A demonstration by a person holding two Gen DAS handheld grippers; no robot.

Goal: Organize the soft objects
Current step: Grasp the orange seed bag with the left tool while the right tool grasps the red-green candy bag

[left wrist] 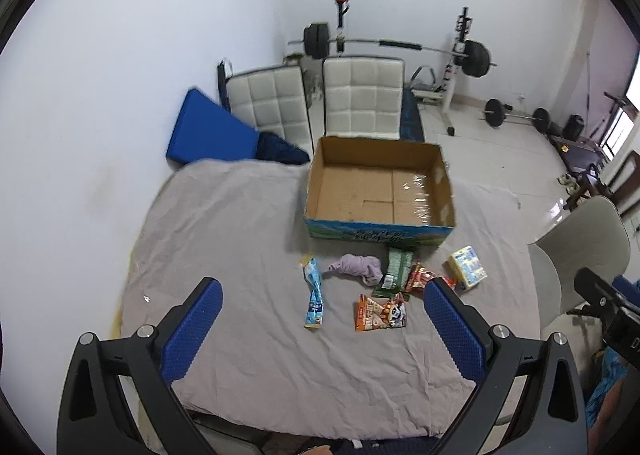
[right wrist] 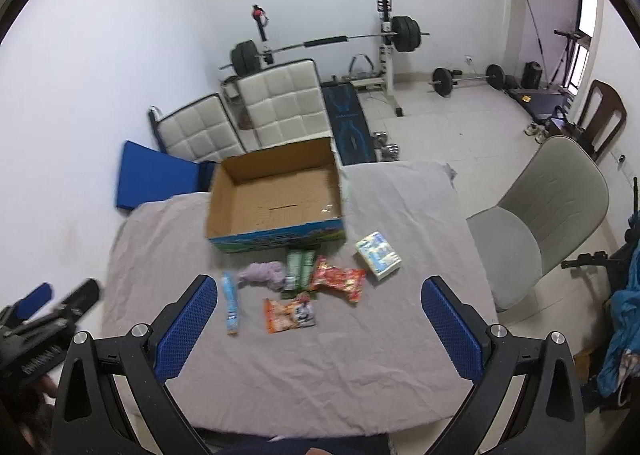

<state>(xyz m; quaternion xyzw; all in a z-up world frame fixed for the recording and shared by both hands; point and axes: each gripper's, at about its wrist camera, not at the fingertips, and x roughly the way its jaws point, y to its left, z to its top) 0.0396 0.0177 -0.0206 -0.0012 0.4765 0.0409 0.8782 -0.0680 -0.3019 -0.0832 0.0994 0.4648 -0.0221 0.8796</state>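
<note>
An empty cardboard box (left wrist: 380,191) (right wrist: 276,195) stands open at the far side of a table under a grey cloth (left wrist: 248,335) (right wrist: 360,355). In front of it lie a long blue packet (left wrist: 314,295) (right wrist: 231,305), a lilac cloth bundle (left wrist: 356,269) (right wrist: 262,273), a green packet (left wrist: 394,269) (right wrist: 298,269), a red packet (left wrist: 422,279) (right wrist: 338,281), an orange snack bag (left wrist: 380,313) (right wrist: 289,315) and a yellow-blue tissue pack (left wrist: 466,267) (right wrist: 378,255). My left gripper (left wrist: 320,331) and right gripper (right wrist: 318,329) are open and empty, above the table's near part.
A grey chair (right wrist: 540,223) (left wrist: 576,255) stands right of the table. Behind it are two white cushions (left wrist: 316,101), a blue mat (left wrist: 208,131), a barbell rack (right wrist: 388,39) and weights on the floor. The right gripper shows in the left wrist view's right edge (left wrist: 608,307).
</note>
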